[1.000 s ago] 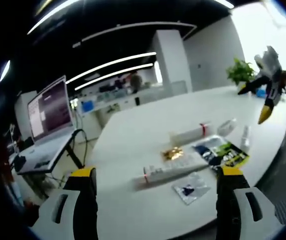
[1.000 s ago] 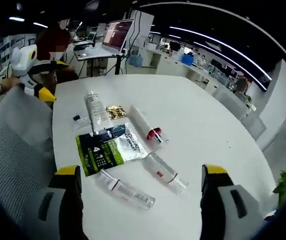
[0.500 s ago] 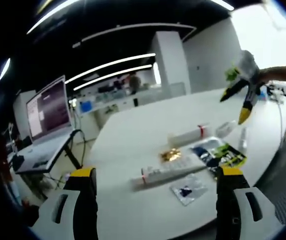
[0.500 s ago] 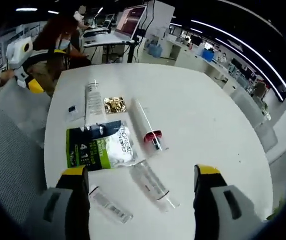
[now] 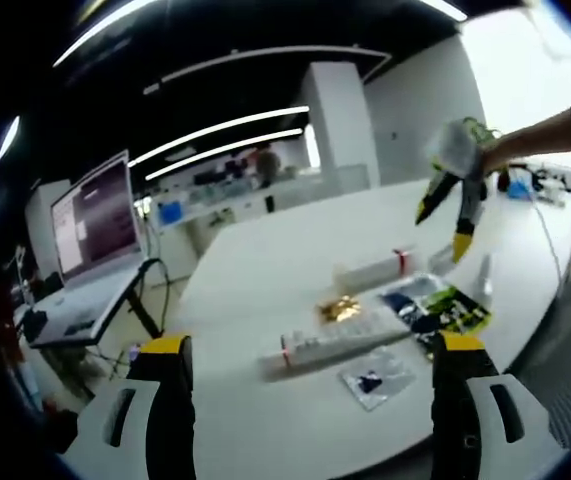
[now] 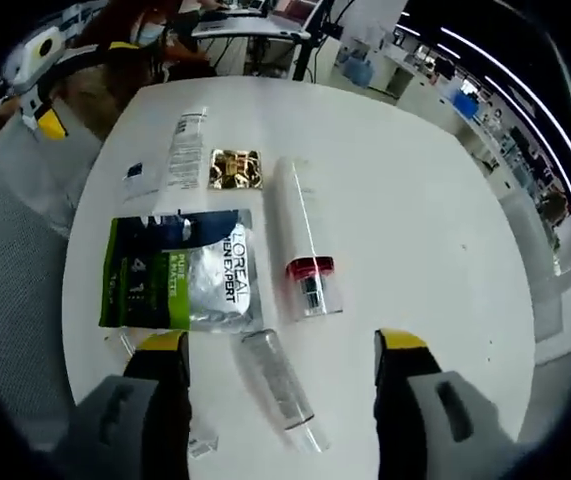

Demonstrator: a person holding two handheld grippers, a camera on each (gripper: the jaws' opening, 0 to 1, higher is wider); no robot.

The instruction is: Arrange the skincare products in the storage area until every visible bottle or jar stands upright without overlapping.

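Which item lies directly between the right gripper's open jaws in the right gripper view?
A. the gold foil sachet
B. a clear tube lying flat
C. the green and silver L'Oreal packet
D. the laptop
B: the clear tube lies flat on the table between the right gripper's spread jaws.

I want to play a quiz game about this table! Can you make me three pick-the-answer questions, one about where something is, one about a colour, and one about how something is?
1. Where is the small gold packet?
A. beside the white tube with the red band
B. on the laptop
C. on the floor

2. What colour are the tips of the right gripper?
A. blue
B. yellow
C. pink

3. How is the clear tube between the right gripper's jaws?
A. standing upright
B. lying flat
C. held in the air

Answers: 1 A, it lies on the white table next to the tube's far end. 2 B, both tips are yellow. 3 B, it lies on its side on the table.
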